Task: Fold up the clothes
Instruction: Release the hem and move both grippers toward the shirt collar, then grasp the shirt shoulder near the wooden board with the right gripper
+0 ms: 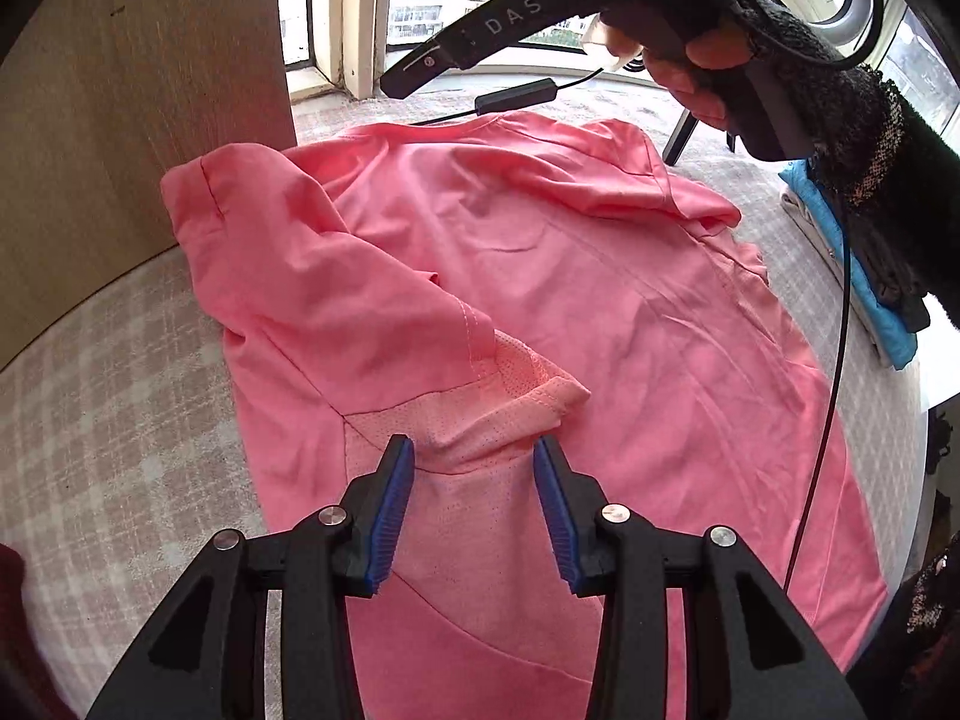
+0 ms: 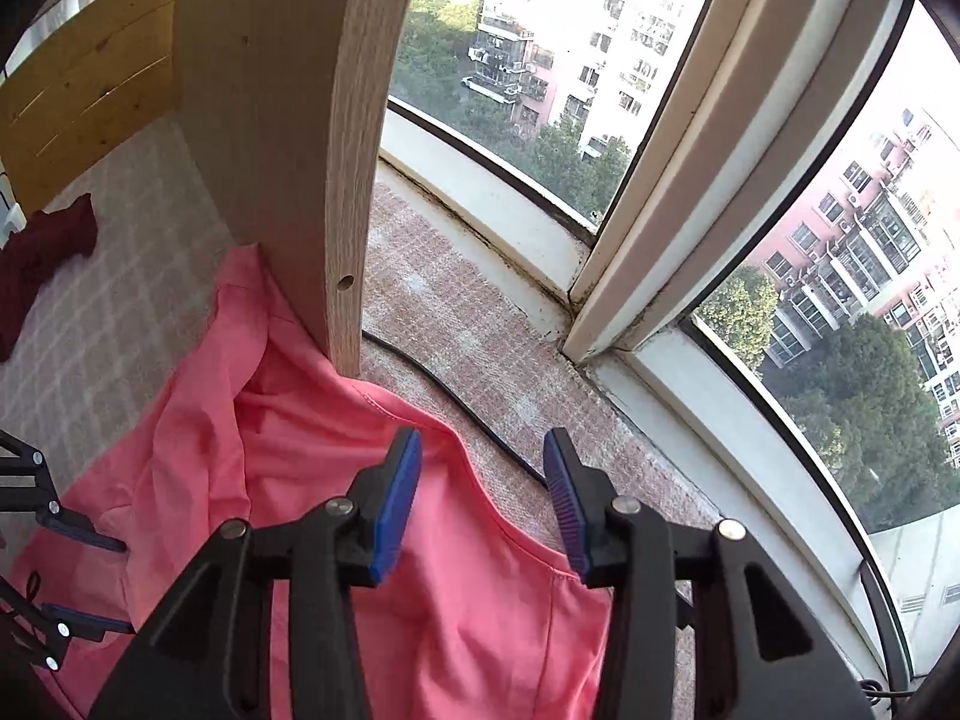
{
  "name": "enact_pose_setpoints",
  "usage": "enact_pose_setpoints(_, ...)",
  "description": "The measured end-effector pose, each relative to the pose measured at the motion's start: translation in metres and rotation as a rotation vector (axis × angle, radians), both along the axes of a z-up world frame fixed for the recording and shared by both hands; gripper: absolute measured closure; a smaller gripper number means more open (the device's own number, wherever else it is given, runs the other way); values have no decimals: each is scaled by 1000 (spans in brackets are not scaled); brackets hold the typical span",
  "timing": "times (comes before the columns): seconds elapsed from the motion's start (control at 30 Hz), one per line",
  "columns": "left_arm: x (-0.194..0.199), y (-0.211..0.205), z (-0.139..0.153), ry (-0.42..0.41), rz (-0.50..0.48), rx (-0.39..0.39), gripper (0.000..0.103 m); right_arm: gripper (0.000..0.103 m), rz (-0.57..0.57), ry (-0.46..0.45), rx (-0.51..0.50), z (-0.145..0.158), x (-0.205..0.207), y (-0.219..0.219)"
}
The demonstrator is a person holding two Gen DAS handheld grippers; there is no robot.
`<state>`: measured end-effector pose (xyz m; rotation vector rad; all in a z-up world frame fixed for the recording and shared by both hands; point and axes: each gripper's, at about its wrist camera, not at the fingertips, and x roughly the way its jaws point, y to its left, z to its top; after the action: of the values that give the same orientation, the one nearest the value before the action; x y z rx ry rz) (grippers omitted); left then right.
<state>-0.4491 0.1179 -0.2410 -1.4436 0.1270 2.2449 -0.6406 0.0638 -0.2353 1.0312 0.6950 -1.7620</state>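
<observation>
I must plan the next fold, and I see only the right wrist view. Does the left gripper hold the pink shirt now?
Observer: No. The left gripper is open; its fingers stand on either side of a pale mesh panel of the pink T-shirt, not closed on it.
Operator: Is any sleeve folded in?
Observer: Yes, one sleeve lies folded over the body of the shirt, and its hem ends near that mesh panel.
Operator: Are there other clothes that I cannot see?
Observer: Yes, a pile of clothes with a blue garment lies beyond the shirt's far side, away from the wooden panel.
</observation>
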Motion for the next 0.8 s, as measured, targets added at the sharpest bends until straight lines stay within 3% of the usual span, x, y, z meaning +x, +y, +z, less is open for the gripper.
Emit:
enact_pose_setpoints(0.07,-3,2,1,10,-7,0,64,61,84,-188,-56,-2,10,5)
enact_pose_setpoints(0.13,-6,5,0,16,-17,-11,63,62,151,-245,-17,-15,26,0)
enact_pose_setpoints(0.3,-10,-8,7,38,-20,-12,63,69,235,-247,59,-48,44,-15)
enact_pose_setpoints(0.57,-30,-33,-6,-15,-30,-46,62,70,344,-168,107,-54,68,-29)
enact_pose_setpoints(0.67,-34,-30,-11,-29,-52,-74,62,82,345,-117,130,-58,74,-36)
enact_pose_setpoints(0.7,-35,-29,-12,-34,-57,-76,61,97,341,-114,140,-58,73,-38)
enact_pose_setpoints(0.8,-33,-25,-13,-28,-77,-93,58,99,322,-131,165,-57,67,-37)
